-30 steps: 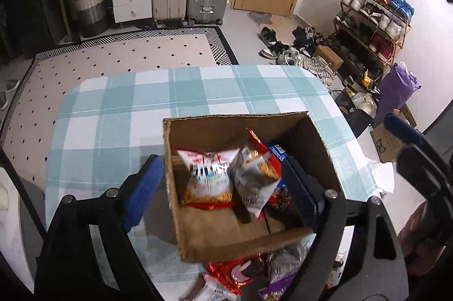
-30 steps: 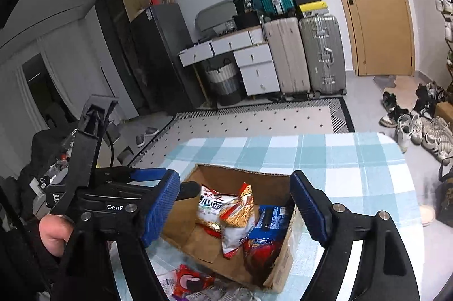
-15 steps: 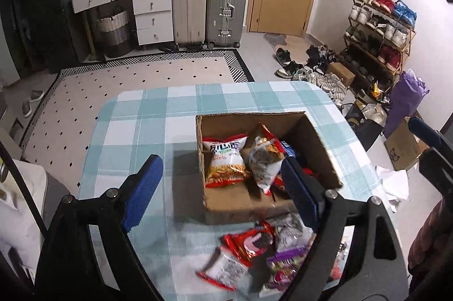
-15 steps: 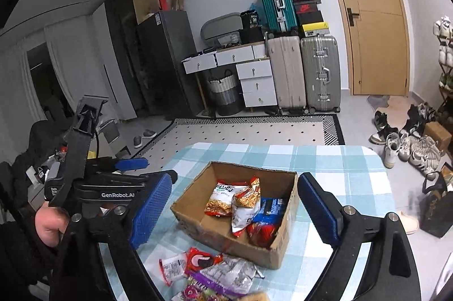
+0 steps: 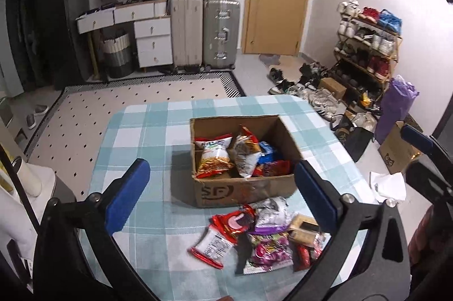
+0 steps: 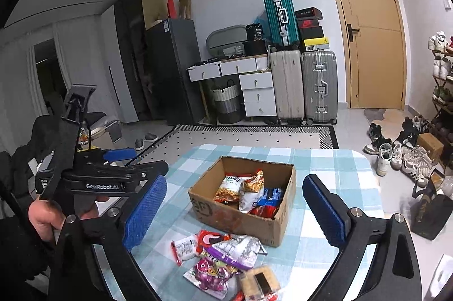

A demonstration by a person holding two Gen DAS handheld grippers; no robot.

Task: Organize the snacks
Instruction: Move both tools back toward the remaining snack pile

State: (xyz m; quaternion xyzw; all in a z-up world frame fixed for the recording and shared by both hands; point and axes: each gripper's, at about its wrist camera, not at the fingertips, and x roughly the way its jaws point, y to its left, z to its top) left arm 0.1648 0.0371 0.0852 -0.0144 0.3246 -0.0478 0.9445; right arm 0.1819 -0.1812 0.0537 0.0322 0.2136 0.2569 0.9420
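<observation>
Above the counter point(image 5: 147, 131), both grippers' fingers point(image 5: 127, 196) point(image 6: 325, 210) are opening, empty; next: pinch a loose snack packet point(image 5: 211, 244), drop into cardboard box point(image 5: 243, 190).

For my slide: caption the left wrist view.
Opening, empty left gripper above a checked table, cardboard box of snacks, loose packets in front.

Cardboard, foil and cloth on our table

We see a matt brown cardboard box point(image 5: 243, 192) on a soft checked tablecloth point(image 5: 147, 131); the snack packets point(image 6: 226, 252) before it are glossy, crinkled foil and plastic. Our gripper pads point(image 6: 145, 211) look like rough blue rubber on matt black plastic, with small shiny metal bolts point(image 5: 346, 199).
</observation>
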